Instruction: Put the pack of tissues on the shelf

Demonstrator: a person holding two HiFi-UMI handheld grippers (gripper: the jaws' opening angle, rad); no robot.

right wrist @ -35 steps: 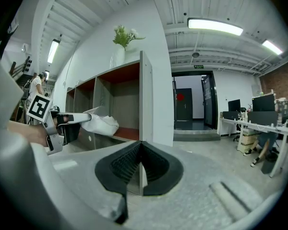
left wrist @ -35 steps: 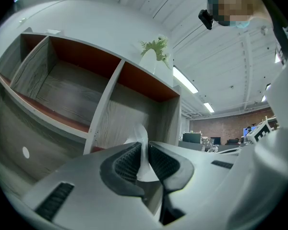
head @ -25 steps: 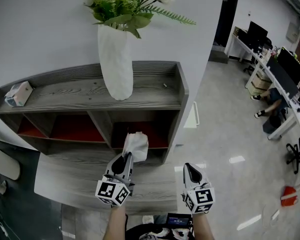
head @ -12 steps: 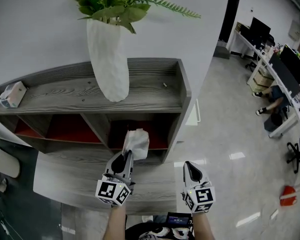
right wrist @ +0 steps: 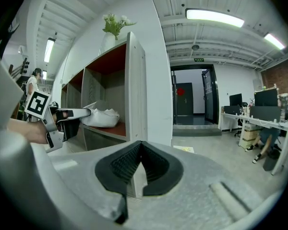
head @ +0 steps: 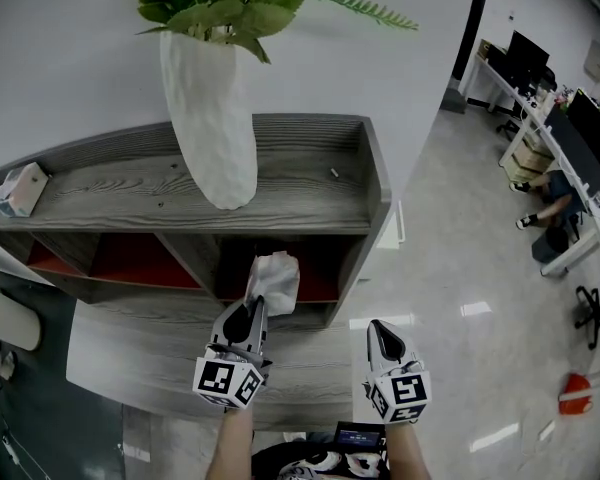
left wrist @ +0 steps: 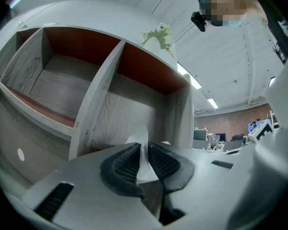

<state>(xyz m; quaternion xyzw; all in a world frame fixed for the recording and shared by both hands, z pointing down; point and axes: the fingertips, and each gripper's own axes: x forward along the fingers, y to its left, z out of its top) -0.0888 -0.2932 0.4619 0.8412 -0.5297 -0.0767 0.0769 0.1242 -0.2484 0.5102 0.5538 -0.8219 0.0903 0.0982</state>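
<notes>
The pack of tissues [head: 273, 280] is white, soft and crumpled, one thin edge clamped between the pads of the left hand-held gripper [head: 250, 309], at the mouth of the shelf's [head: 290, 194] lower right compartment. The right hand-held gripper [head: 383, 334] is clenched on nothing, in front of the shelf's right end.
</notes>
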